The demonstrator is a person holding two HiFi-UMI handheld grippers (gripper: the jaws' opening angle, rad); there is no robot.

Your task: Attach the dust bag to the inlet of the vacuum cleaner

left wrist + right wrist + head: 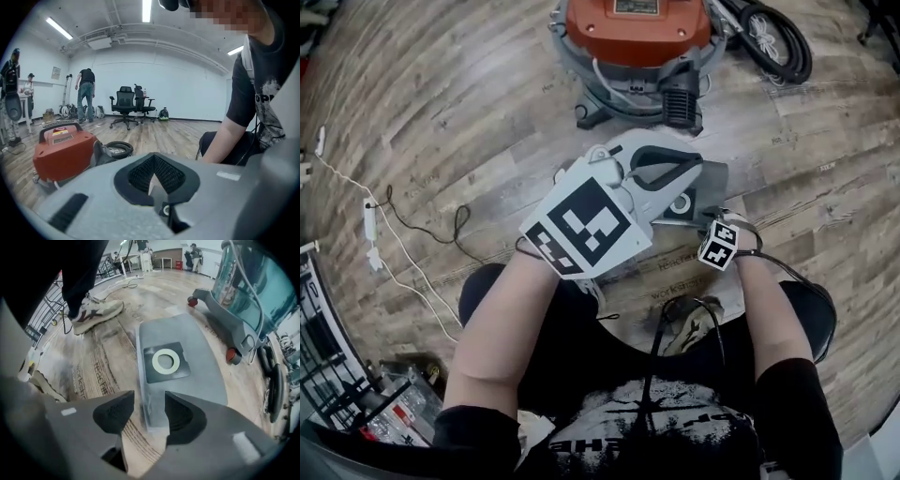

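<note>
Approach to dust bag (206, 380): right hand-held gripper (149, 404), jaws spread wide and empty, should settle squarely over the bag's near edge before closing. Bag lies flat on the floor (108, 357) directly below its jaws, collar ring (165, 361) farther ahead. The left hand-held gripper (152, 180) is closed on nothing.
</note>
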